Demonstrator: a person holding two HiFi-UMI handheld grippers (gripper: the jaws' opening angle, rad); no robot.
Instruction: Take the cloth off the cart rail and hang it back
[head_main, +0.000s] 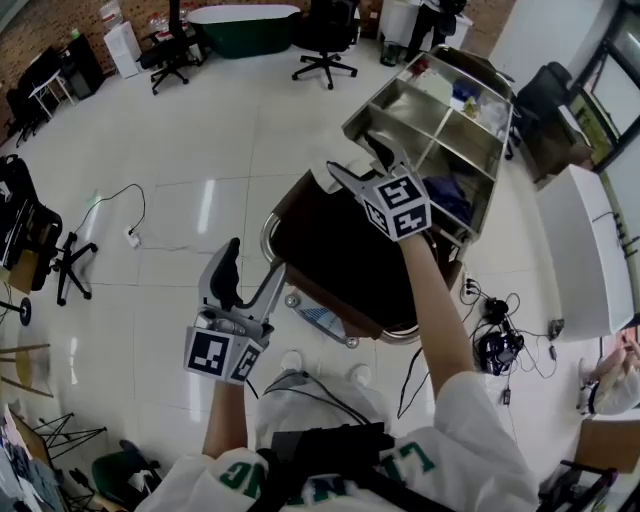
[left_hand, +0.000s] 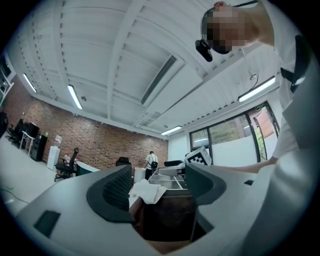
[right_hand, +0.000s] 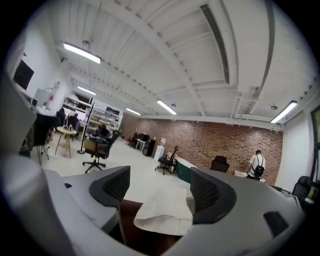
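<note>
White cloth (right_hand: 165, 212) atop dark cart bin (head_main: 345, 265)

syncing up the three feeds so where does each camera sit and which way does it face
Head view: on the person's head, facing steeply down at the cart, left hand-held gripper and right hand-held gripper; forearms, shirt show.
Left gripper view: on the left hand-held gripper, facing along its open jaws toward the cart; arm and torso at right.
Right gripper view: on the right hand-held gripper, facing along its open jaws over the white cloth; no body shows.
Shared: both gripper views show the cloth.
</note>
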